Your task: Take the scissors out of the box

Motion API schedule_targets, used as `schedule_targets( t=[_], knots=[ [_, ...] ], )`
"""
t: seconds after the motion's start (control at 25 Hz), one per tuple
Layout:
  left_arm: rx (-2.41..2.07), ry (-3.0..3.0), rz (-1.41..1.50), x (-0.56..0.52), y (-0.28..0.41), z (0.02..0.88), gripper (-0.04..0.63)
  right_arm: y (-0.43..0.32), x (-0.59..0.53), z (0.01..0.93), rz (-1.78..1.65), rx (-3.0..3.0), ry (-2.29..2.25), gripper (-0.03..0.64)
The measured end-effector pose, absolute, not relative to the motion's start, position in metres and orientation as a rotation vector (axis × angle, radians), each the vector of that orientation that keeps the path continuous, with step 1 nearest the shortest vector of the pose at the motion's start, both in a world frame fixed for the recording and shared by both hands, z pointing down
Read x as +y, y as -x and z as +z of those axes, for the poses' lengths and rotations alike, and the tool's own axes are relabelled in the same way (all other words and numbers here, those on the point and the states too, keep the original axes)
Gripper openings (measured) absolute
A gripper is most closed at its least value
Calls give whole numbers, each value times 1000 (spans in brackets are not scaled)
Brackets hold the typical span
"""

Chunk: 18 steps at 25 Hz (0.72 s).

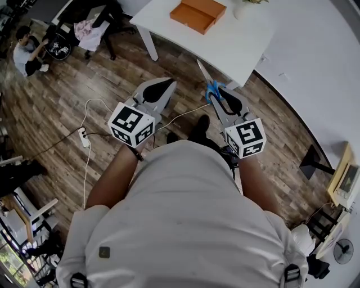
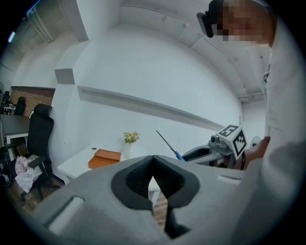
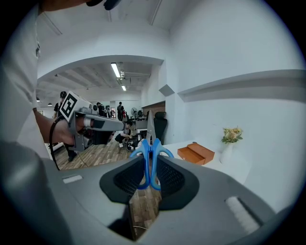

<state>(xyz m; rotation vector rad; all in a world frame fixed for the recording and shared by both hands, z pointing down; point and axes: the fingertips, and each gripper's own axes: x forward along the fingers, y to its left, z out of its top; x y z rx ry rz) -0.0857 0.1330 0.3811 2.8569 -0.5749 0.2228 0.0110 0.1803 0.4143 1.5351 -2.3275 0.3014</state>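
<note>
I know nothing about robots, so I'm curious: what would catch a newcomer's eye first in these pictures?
The blue-handled scissors stand out. They are clamped by their handles between the fingers of the right gripper, with the blades pointing away from the person, above the wooden floor. Ahead, an orange box lies on a white table. The left gripper is shut with nothing in it.

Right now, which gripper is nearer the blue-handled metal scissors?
Right. The right gripper has its fingers clamped on the blue-handled metal scissors, blades pointing ahead. The left gripper is shut and empty, off to their side with a gap.
</note>
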Motion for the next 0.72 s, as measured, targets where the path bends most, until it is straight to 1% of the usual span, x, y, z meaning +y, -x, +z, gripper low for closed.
schedule_targets(
  t=[0.36,0.72],
  knots=[
    [-528,-2881,233,162,111,383,5,22,212,418,307,-2348,-1533,101],
    [-512,-2898,216,171,115,380,5,34,225,413,285,-2361,-1577,101]
  ],
)
